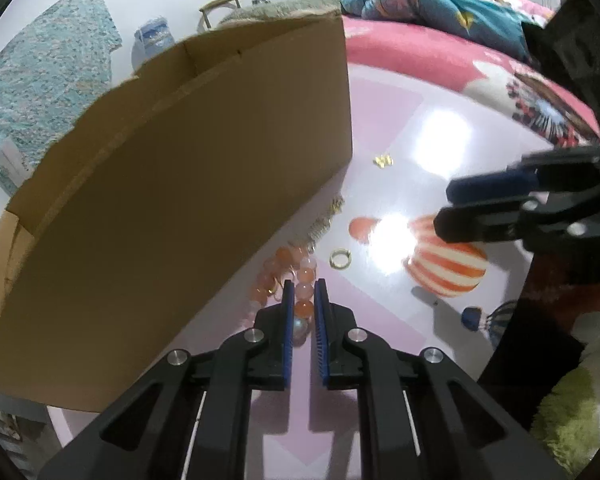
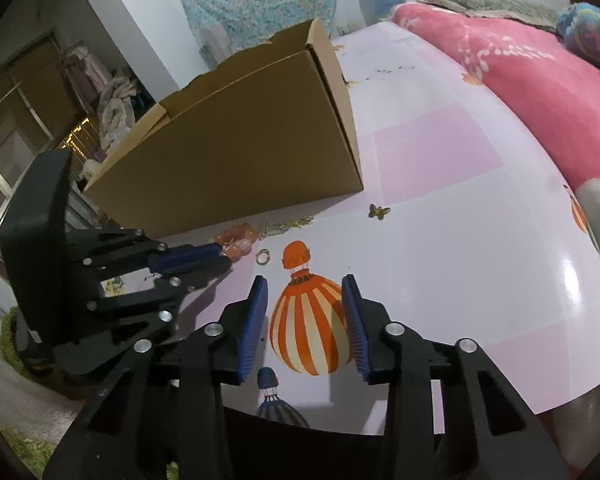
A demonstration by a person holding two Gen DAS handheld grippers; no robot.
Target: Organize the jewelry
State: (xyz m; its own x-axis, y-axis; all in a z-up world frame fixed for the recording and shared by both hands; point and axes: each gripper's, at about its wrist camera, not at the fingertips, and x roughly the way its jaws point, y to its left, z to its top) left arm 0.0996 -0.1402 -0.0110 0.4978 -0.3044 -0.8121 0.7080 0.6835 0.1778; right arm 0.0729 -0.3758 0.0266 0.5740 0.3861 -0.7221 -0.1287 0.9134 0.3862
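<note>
Between the left gripper's (image 1: 303, 292) jaws lies part of the pink bead bracelet (image 1: 296, 280), its beads running forward and a little to the left from the jaw tips toward the foot of the cardboard box (image 1: 172, 200). The jaws stand narrowed to a slim gap with two or three beads in it; whether the pads press on the beads yet I cannot tell. The strand's long axis lies roughly along the fingers, so a closing pinch would catch it across its thin side. The right gripper (image 2: 304, 320) hovers well apart, its jaws spread wide over the printed orange balloon on the table (image 2: 480, 280), holding nothing. Ahead and left of those right jaws rests a small gold ring (image 2: 263, 257), and farther ahead a butterfly charm (image 2: 379, 211); a gold chain (image 2: 288, 226) lies against the box's base. The left gripper is plainly the nearer to the bracelet, and the box's open top sits up and to its left, so the lift likely goes that way.
</note>
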